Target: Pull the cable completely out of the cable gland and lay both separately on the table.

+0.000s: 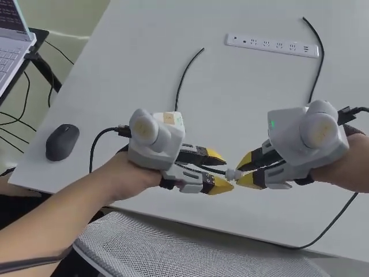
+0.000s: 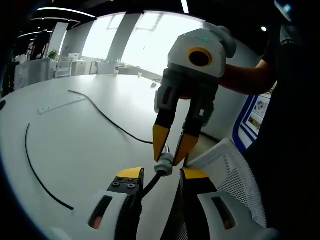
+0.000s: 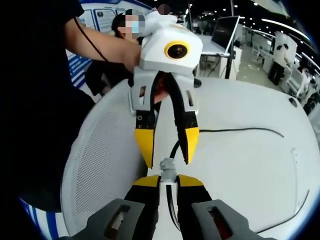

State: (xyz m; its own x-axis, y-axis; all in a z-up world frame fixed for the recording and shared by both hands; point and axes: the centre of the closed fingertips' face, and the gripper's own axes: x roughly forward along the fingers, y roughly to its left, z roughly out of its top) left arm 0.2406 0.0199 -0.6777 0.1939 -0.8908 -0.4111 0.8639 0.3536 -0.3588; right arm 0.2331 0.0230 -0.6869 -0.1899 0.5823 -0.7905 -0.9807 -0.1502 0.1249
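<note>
Cable gland [image 1: 232,173] pinched in R claw [image 1: 240,175], cable [image 3: 225,131] inside slack L claw [image 1: 228,171]; mouse [image 1: 61,141] nearby

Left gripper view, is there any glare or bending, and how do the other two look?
Left gripper view: windows blown out, table edge curved by the fisheye. Right gripper view: same bowing, person's dark clothing lost in shadow. Head view: even soft light, cable gland sharp, no glare.
</note>
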